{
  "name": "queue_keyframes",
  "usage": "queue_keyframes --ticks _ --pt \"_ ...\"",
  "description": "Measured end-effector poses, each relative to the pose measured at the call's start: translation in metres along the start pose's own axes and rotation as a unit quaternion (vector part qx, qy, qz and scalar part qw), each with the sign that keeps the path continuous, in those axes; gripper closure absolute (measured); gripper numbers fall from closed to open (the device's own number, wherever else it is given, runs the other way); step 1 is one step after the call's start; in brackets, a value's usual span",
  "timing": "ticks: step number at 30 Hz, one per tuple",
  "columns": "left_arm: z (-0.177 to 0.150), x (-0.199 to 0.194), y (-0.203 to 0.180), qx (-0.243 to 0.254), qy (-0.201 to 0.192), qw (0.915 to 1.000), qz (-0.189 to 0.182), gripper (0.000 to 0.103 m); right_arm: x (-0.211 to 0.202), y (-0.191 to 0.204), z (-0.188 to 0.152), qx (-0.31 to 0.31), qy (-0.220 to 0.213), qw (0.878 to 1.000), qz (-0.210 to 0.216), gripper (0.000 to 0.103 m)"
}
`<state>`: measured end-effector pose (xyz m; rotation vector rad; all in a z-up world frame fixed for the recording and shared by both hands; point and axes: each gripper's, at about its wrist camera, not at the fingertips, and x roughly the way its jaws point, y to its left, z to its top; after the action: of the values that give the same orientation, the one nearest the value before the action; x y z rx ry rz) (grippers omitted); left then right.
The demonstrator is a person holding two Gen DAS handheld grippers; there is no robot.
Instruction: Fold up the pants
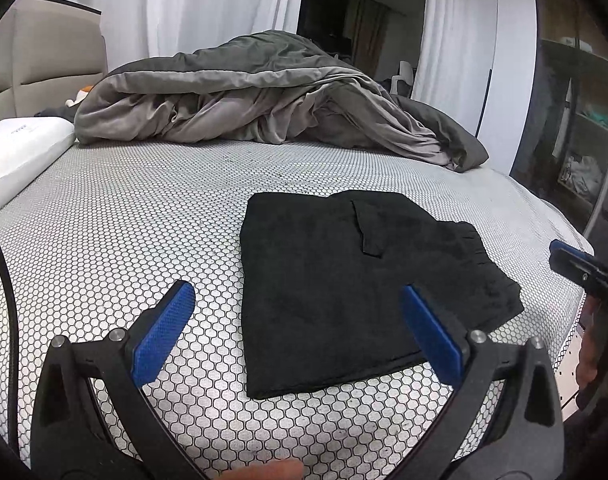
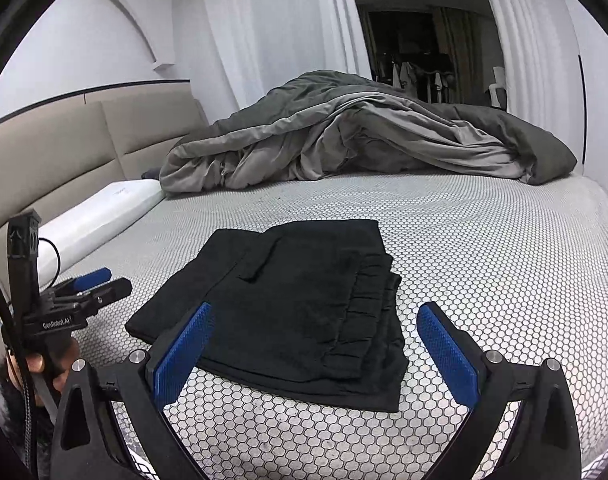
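Observation:
Black pants (image 1: 344, 288) lie folded into a compact rectangle on the bed's honeycomb-patterned sheet (image 1: 124, 220). In the right wrist view the pants (image 2: 296, 312) show their gathered waistband on the right side. My left gripper (image 1: 298, 292) hovers open just short of the near edge, nothing between its blue pads. My right gripper (image 2: 316, 312) is open too, raised above the near edge of the pants and holding nothing. Each gripper appears in the other's view: the right gripper (image 1: 584, 268) at the far right, the left gripper (image 2: 84, 284) at the far left, held by a hand (image 2: 40, 364).
A rumpled grey duvet (image 1: 272, 104) is heaped across the far side of the bed. A white pillow (image 1: 20, 152) lies by the padded headboard (image 2: 64, 148) on the left. White curtains (image 1: 208, 8) and a dark doorway stand behind; the bed edge drops off at right.

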<state>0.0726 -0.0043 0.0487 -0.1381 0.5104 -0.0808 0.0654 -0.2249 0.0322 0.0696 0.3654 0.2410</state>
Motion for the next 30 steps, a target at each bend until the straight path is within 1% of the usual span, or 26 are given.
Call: queue_keyframes --ticks 13,30 --pt "0.000 0.003 0.004 0.003 -0.001 1.0000 -0.002 0.001 -0.003 -0.015 0.002 0.022 -0.005 1.000 -0.009 0.000" --pt "0.001 0.003 0.010 0.010 -0.004 0.9999 -0.006 0.001 -0.002 -0.018 0.001 0.020 -0.004 1.000 -0.012 0.000"
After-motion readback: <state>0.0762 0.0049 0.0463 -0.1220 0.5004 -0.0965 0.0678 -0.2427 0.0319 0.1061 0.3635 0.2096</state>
